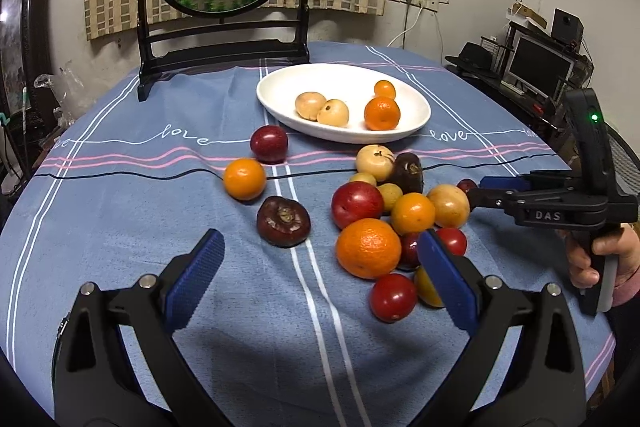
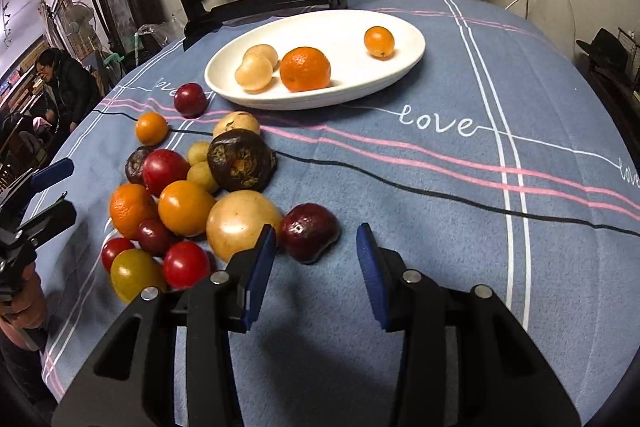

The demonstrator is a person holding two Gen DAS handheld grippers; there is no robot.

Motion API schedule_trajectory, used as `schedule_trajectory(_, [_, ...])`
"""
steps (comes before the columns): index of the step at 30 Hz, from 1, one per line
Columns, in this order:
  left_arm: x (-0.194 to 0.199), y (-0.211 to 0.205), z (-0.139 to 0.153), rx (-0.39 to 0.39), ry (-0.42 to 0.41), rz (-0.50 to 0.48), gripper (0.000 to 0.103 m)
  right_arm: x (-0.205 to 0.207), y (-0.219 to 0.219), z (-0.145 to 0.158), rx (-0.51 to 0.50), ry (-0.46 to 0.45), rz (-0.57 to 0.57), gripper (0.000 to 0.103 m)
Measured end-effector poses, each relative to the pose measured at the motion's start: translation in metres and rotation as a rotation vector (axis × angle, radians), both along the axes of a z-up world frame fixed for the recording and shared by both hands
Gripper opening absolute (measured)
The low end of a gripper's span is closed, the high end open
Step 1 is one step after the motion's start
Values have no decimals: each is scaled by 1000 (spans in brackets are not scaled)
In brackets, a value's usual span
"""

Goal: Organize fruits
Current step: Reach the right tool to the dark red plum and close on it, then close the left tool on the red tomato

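The right gripper [image 2: 316, 239] stands open, holding nothing; the dark red fruit [image 2: 310, 237] lies on the counter [image 2: 440, 227] just ahead between its fingertips, nearer the left finger. The left gripper [image 1: 320, 267], also open, is farther away.

My left gripper [image 1: 320, 279]: jaws wide apart, empty; my right gripper [image 2: 316, 255]: jaws narrower, pads gripping nothing.
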State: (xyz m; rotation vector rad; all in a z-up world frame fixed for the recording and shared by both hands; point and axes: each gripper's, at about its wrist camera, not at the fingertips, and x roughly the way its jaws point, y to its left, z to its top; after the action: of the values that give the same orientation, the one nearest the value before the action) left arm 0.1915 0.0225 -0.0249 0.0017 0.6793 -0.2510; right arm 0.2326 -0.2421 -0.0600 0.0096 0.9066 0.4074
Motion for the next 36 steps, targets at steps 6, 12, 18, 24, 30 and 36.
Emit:
schedule_trajectory(6, [2,2,-2,-9,15,-5,99,9,7,-2,4,-10,-3,41])
schedule_trajectory(12, [-5,-7,-4,14,6,-54,99,12,6,-3,34,4,5,37])
schedule_trajectory(18, [-10,-7,-3,-4,3,-89,99,21,7,-9,78,33,4,36])
schedule_trajectory(24, [-12,-13,-6,-24,30,-151,99,23,11,-11,66,48,7,36])
schedule_trajectory(30, [-19,-21,-8,-6,34,-215,95,16,-7,-4,125,48,-52,32])
schedule_trajectory(36, [-19,-16,-16,-47,105,-238,68,11,-18,-2,125,18,-99,32])
